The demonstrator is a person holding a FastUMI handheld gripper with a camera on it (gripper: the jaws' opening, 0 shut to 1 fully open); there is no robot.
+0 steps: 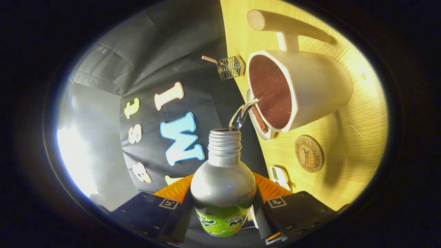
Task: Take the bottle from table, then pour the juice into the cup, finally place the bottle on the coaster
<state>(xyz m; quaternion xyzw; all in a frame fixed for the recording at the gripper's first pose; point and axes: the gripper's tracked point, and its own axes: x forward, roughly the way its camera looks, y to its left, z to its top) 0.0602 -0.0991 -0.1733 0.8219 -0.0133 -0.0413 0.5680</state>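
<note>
Pouring step: jaws clamp the bottle, its stream entering the cup; next, right it, set it on the near coaster

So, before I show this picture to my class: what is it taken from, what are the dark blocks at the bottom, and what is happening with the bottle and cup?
The camera rides on a hand-held gripper that a person carries; there is no robot arm. It looks forward along the two fingers, the dark blocks you noticed. They are shut on a silver metal bottle with a green label, tilted sideways, so the whole scene looks turned. A clear stream runs from its open neck into a white cup with a reddish-brown inside. The cup stands on a pale wooden table. Beside it lie a round cork coaster and a small wire basket.
</note>
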